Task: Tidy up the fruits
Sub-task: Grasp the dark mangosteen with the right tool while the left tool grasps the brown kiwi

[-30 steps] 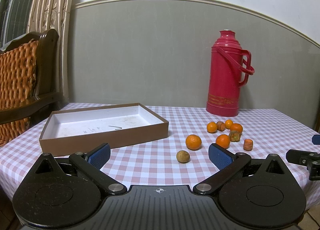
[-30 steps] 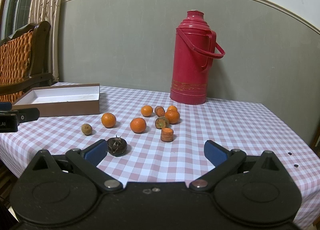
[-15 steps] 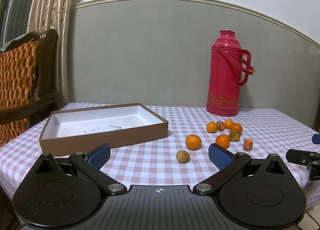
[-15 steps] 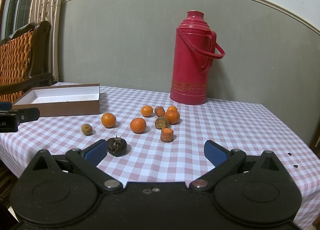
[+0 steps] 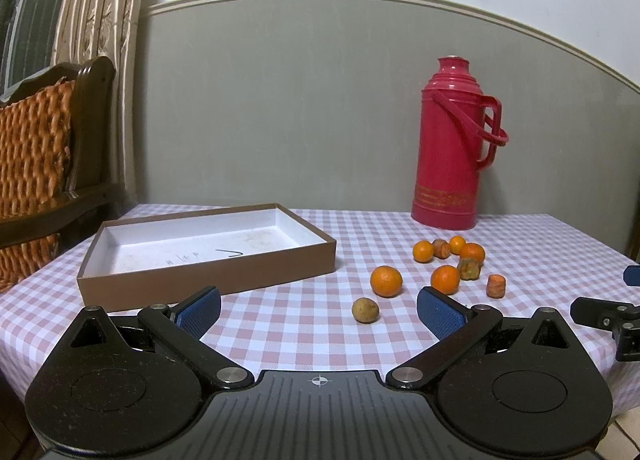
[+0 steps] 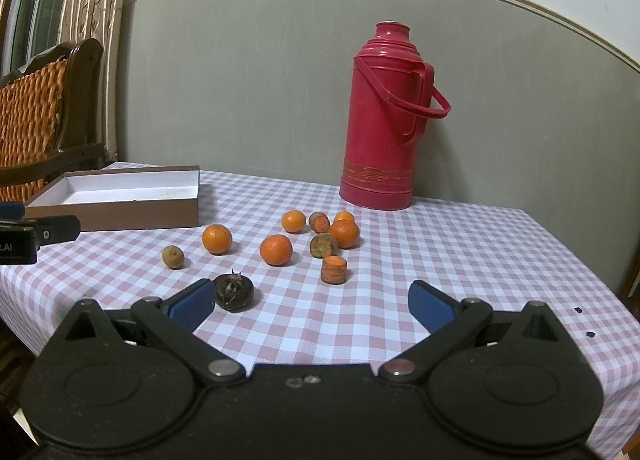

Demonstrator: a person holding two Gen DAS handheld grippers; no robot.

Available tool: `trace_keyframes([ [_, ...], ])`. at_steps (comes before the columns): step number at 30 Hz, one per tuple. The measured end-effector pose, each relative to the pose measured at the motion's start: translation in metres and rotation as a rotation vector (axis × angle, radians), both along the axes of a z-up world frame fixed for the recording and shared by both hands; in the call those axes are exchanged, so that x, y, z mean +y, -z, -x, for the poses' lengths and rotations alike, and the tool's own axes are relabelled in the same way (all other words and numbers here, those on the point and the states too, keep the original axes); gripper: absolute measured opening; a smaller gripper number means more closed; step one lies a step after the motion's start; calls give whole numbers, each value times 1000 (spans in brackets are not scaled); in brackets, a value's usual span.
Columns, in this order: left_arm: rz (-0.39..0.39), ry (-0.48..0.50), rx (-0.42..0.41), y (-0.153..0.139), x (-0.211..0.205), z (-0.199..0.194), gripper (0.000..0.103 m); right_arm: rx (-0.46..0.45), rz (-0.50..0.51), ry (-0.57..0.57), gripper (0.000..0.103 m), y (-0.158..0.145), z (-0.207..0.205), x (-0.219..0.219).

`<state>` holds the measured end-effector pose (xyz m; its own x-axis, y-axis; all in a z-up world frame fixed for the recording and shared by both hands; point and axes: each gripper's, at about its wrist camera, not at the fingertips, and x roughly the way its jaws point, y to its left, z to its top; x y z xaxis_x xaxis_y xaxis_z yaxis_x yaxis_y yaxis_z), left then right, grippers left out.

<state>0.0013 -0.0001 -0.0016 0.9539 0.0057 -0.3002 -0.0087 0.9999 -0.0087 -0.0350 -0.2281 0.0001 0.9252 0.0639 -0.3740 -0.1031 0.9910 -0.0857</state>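
Fruits, mostly small oranges, sat scattered beside the box; left gripper and right gripper gaped wide, empty.

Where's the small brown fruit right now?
The small brown fruit lies on the checked tablecloth, left of the oranges. The nearest orange is just behind it and the brown box further left.

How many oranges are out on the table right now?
5, all loose on the checked cloth, none in the box: one nearest it, one mid-front, three behind. None seem hidden.
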Motion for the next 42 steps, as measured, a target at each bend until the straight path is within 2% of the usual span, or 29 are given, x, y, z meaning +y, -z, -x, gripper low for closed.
trace_keyframes([
  [5, 1, -14, 9, 0, 2, -3, 103, 1, 8, -12, 97, 1, -1, 2],
  [9, -10, 1, 36, 3, 0, -16, 103, -17, 69, -89, 94, 5, -7, 18],
  [14, -71, 30, 54, 11, -13, -37, 103, 51, 110, -140, 70, 22, -43, 37],
  [21, -81, 54, 125, 25, -16, -69, 103, 99, 165, -200, 68, 43, -71, 53],
  [24, -89, 65, 150, 31, -22, -85, 103, 129, 170, -227, 63, 50, -84, 59],
  [26, -87, 74, 166, 35, -26, -95, 103, 147, 166, -232, 52, 53, -91, 60],
  [29, -84, 86, 194, 42, -34, -108, 103, 166, 148, -222, 51, 56, -104, 55],
  [31, -74, 91, 218, 46, -37, -117, 83, 169, 135, -203, 49, 57, -110, 50],
  [34, -59, 93, 272, 55, -41, -131, 78, 175, 116, -180, 48, 57, -117, 40],
  [39, -56, 98, 278, 60, -48, -141, 70, 189, 82, -164, 35, 57, -130, 28],
  [41, -65, 114, 269, 60, -51, -142, 58, 192, 75, -164, 35, 57, -133, 27],
  [42, -56, 126, 272, 58, -52, -142, 45, 194, 72, -163, 34, 57, -133, 27],
])
